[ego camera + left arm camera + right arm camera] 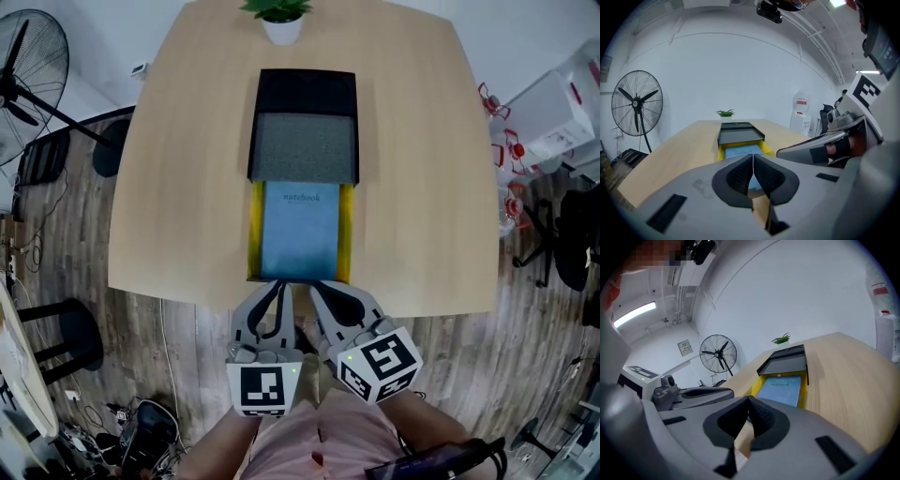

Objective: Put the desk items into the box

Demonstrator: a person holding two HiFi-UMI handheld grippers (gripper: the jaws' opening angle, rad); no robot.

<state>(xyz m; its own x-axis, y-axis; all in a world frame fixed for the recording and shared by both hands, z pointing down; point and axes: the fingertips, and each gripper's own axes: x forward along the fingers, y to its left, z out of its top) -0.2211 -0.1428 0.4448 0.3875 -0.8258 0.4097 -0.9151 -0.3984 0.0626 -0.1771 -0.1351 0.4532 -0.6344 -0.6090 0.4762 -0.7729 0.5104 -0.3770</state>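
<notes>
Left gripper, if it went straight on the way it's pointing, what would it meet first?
Probably the near end of the yellow box holding the blue notebook, though how high the left gripper rides over the table is unclear.

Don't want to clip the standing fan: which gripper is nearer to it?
Left. The left gripper sits at the table's near edge, on the standing fan's side. The right gripper is just beside it, farther from the fan.

Smooth matt wood table (422,187), matt blue notebook (300,234), smooth yellow box (256,230), rough weathered plank floor (187,342)
</notes>
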